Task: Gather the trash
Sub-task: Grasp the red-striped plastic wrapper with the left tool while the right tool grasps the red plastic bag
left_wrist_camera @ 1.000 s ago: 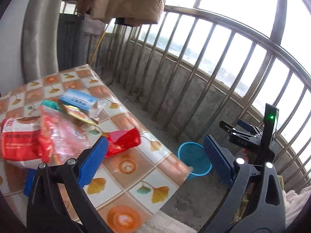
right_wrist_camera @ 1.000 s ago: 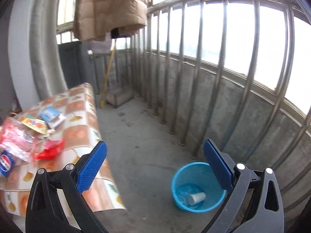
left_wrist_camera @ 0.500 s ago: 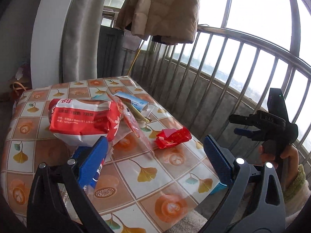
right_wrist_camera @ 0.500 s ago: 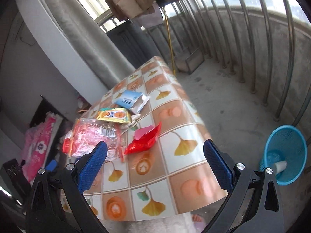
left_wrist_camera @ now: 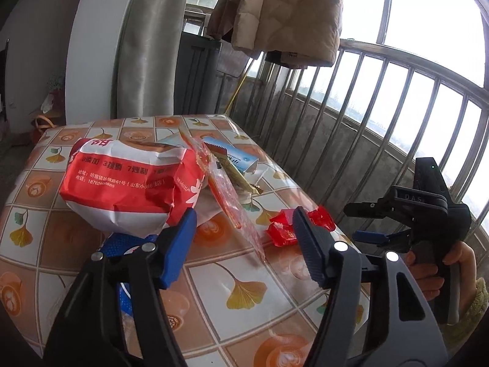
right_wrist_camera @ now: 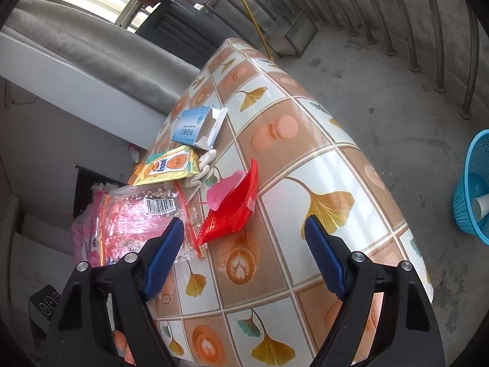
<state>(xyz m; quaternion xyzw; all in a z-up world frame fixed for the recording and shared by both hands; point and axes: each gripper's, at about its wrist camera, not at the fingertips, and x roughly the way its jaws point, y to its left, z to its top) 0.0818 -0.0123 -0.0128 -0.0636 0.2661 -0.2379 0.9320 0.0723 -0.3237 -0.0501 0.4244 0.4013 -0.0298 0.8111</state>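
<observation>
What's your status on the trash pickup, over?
Left tool and right tool both closing, nothing between them. Red wrapper on table. Bin on floor. Path clear.

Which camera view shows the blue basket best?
The right wrist view. The basket stands on the floor at the right edge, cut off by the frame, with a white cup inside. The left wrist view does not show it.

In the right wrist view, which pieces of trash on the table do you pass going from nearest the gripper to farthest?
Red wrapper → yellow snack packet → open blue carton.
</observation>
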